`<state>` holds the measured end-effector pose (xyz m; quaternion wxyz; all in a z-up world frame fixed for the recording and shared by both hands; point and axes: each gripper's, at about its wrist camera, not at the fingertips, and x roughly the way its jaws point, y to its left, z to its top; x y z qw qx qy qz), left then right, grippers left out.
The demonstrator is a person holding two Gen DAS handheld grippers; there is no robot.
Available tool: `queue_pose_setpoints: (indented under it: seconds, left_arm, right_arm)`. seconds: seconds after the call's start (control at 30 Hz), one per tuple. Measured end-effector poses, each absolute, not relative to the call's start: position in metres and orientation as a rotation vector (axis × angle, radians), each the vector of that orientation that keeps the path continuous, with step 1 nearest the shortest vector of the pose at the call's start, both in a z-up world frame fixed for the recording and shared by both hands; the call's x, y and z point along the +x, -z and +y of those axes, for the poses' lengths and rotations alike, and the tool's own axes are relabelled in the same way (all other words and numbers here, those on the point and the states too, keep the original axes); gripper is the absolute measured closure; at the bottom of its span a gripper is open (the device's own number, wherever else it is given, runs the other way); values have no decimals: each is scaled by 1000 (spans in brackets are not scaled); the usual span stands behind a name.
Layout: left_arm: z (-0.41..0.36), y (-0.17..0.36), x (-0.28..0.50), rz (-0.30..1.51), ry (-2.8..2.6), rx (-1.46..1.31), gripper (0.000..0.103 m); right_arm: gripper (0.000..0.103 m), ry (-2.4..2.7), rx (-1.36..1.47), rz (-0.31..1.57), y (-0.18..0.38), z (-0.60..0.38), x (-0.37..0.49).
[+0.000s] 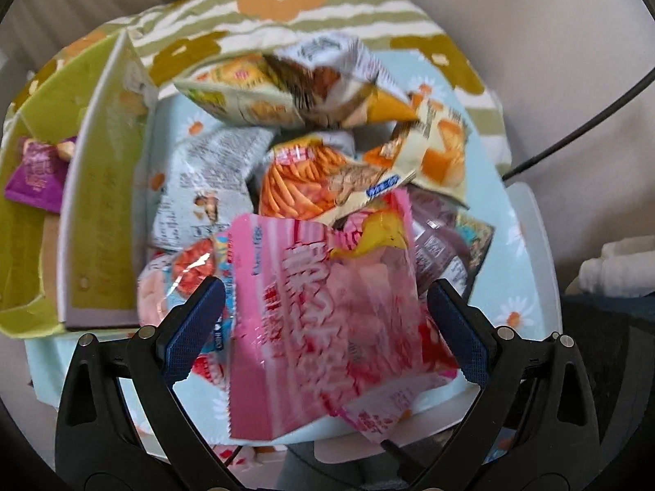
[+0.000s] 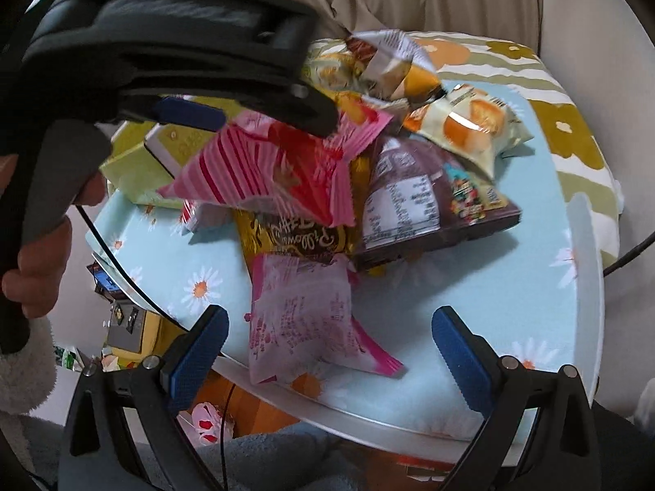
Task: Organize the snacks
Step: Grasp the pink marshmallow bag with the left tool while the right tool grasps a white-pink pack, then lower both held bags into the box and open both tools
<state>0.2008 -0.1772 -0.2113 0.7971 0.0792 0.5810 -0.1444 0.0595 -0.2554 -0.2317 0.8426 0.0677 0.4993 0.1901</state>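
Table point(image 2: 470, 307) with daisy-print cloth, snack pile at 12 o'clock. Left gripper point(image 1: 323, 319) jaws wide around the pink striped packet point(image 1: 327, 319) — probably bound for the green box point(image 1: 102, 188) at 9. Right gripper point(image 2: 329, 343) wide, empty.

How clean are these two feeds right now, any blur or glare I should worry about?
Left wrist view: the pink striped packet between the left gripper fingers is smeared by motion blur, and print is unreadable. Right wrist view: the left gripper's body is blurred at top left, glare streaks the orange bun packet, and the right gripper looks sharp. Both views bend at the edges.
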Motion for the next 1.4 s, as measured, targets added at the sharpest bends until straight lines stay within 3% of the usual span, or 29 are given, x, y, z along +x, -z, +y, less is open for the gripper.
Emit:
queue_pose_setpoints:
  seconds: [0.17,0.37,0.53,0.73,0.8,0.9,1.4]
  left_arm:
    - [-173,232,204,1286,329,144,6]
    - [-169,233,200,1266,377,142,29]
    - [-161,229,202,1262,398,113,34]
    - [-151,223,201,1253,403,79,34]
    - [-150,220,197,1247,403,68,34]
    - [-146,214,197,1235,407,57,34]
    - [-126,163,182,1125,386,-12,34]
  right_arm:
    - [4,-423,96,1064,249,-240,64]
    - [4,-427,62,1074,263,-230,72]
    - [13,-438,55,1085,273,-223,78]
    - [24,-466,29,1085,279,-211,80]
    - [38,-474,11,1082,281,-203,82]
    - [52,-486,-23,1086,281,-195,81]
    - [56,-442,-18,1029,234,-214,65]
